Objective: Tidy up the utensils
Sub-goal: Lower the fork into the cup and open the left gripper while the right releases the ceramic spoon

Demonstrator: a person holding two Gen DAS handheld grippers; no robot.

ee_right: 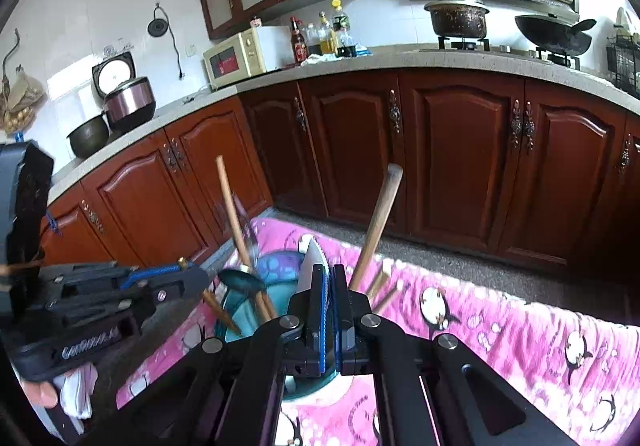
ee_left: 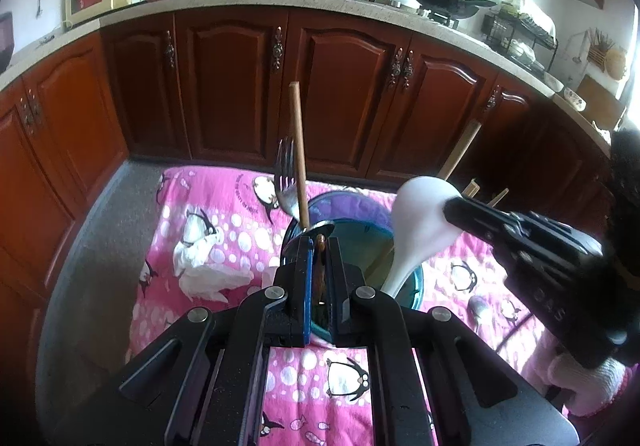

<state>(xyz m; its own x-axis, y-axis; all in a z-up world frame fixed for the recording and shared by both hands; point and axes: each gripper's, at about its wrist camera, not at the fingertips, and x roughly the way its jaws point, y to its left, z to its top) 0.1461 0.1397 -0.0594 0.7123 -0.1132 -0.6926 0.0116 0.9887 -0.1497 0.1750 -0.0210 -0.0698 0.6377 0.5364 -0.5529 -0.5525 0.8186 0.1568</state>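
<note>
Utensils stand in a teal holder (ee_left: 414, 282) on a pink penguin-print cloth (ee_left: 224, 246) spread over the table, near the cloth's far edge. The left gripper (ee_left: 319, 246) is closed on a thin brown chopstick (ee_left: 320, 266) at the holder's near rim. The right gripper (ee_right: 329, 278) is clamped on a white rice paddle (ee_left: 420, 221), whose handle reaches down into the holder. A fork (ee_left: 286, 177) and a wooden handle (ee_left: 298, 149) already stand upright inside.

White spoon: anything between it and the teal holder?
Nothing visible. The white spoon, shut in the right claw, has its handle end inside the teal holder near its right rim; the fork and wooden stick stand at the opposite side.
</note>
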